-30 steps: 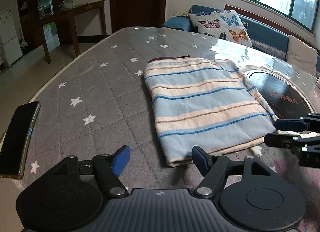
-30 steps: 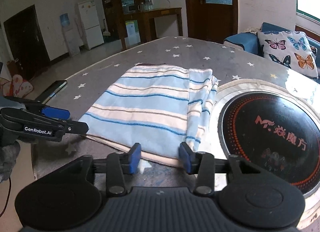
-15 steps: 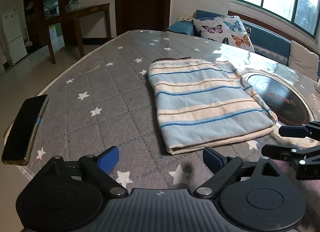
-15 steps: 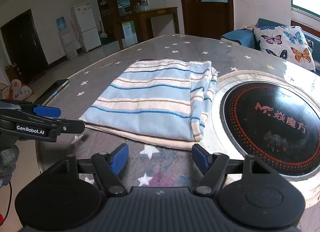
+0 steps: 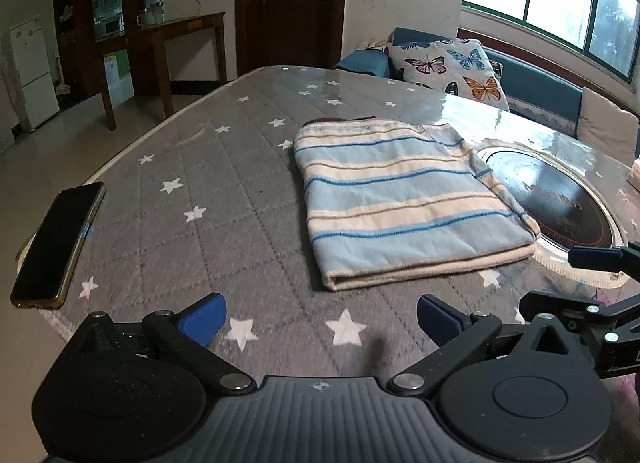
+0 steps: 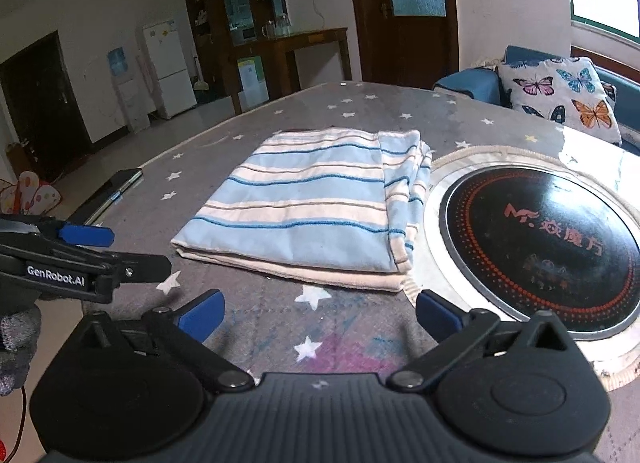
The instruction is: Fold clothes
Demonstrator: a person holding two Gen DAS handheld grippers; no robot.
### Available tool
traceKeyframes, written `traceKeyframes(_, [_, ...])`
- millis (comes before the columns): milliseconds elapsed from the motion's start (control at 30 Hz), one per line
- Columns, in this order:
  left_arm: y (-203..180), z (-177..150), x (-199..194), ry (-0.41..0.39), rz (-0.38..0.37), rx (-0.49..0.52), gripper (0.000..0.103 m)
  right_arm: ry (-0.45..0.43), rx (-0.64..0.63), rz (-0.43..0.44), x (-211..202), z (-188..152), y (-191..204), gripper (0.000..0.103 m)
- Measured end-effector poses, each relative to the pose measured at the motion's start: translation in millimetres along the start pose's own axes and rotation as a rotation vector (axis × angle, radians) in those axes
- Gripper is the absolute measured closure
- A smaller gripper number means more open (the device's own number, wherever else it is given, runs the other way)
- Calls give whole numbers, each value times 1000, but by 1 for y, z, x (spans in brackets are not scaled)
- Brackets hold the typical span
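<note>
1. Striped cloth (image 5: 404, 203), blue and cream, is lying folded into a neat rectangle on the grey star-patterned table cover (image 5: 224, 191), with its right edge just beside the round black hotplate (image 6: 540, 239) set into the table.
2. The left gripper (image 5: 322, 317) is hanging over bare cover short of the cloth's near folded edge, and its blue pads (image 5: 204, 319) are standing spread to their widest, having just been opening, with nothing between them.
3. The right gripper (image 6: 318, 311) is doing the same near the cloth's right-hand corner: its jaws have just been opening too, its pads (image 6: 202, 313) are sitting wide apart, and only the cover is showing in the gap.
4. Both tools are pointing down toward the cloth side by side, which reads as a release after a finished fold, so the layers are staying flat under their own weight.
5. The stacked edges on the hotplate side are looking slightly uneven, so that side is probably where any tidying would be needed.
6. A dark phone (image 5: 56, 239) is resting at the table's left edge, well apart from the cloth and out of the way.
7. Judging from the compact shape, the folding is appearing close to done.
</note>
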State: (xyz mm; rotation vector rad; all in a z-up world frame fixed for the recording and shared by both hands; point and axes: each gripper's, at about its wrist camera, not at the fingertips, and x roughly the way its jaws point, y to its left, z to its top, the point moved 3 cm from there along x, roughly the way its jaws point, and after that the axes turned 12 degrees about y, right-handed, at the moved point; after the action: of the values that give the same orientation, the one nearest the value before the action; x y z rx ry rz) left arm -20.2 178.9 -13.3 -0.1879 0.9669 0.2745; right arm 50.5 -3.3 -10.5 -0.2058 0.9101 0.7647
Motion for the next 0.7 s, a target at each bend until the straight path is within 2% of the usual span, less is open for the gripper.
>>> traceKeyframes(267, [-7,-10,-8,-2,9,-21,0,-27,5,-10,-9,-6,6,0])
traceKeyframes(500, [-12,-13,-16,-5,20,-34,0,-37,20,-71,-12,-7,5,0])
traceKeyframes(700, [-17,-15,-15,8,36,-38,0,-18,94,-19,-12,-10,-8,0])
